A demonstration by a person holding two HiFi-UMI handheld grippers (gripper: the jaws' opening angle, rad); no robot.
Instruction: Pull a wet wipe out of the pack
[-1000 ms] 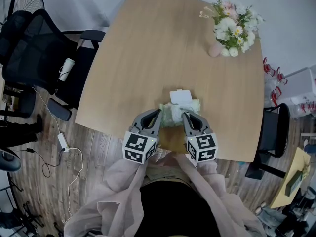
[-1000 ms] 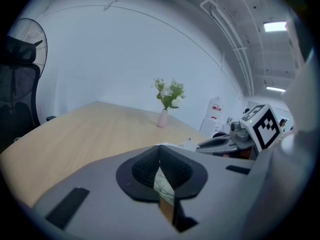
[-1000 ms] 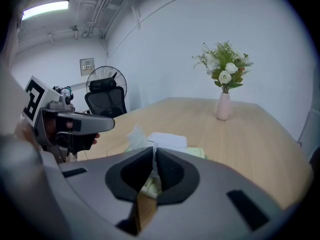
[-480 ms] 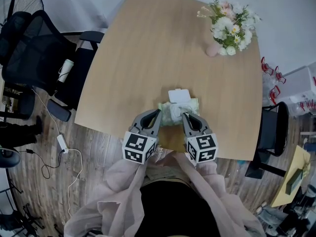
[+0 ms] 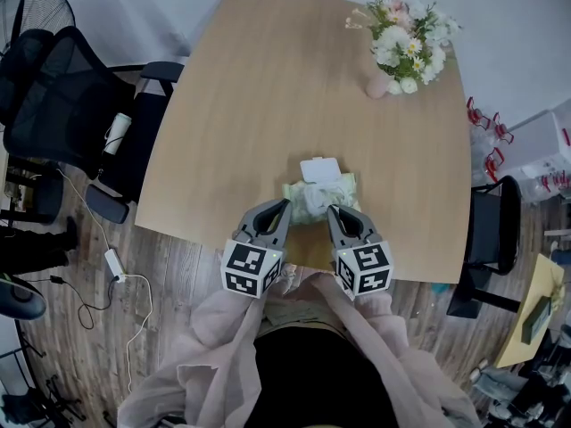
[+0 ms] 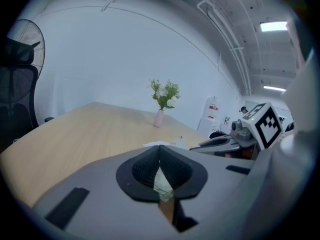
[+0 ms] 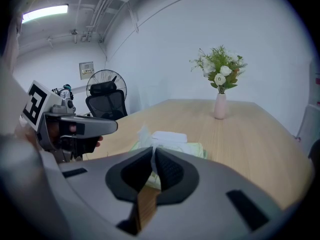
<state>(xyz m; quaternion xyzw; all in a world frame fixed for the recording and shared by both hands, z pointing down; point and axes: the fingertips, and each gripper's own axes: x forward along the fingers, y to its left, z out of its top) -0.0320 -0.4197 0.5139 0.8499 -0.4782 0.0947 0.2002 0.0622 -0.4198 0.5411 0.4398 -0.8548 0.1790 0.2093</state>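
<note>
Tabletop [image 5: 268,87] pack [image 5: 344,185]; cable [image 5: 113,260], head view only

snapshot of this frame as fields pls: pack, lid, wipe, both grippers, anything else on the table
table: light wood
wet wipe pack: pale green, flat, near the table's front edge
lid: white, flipped open on the far side
wet wipe: white tuft standing up from the pack's opening
left gripper: jaws together, apparently on the pack's left edge
right gripper: jaws shut on the wet wipe
also on table: vase of flowers, far right corner
off table: office chair, to the left
</note>
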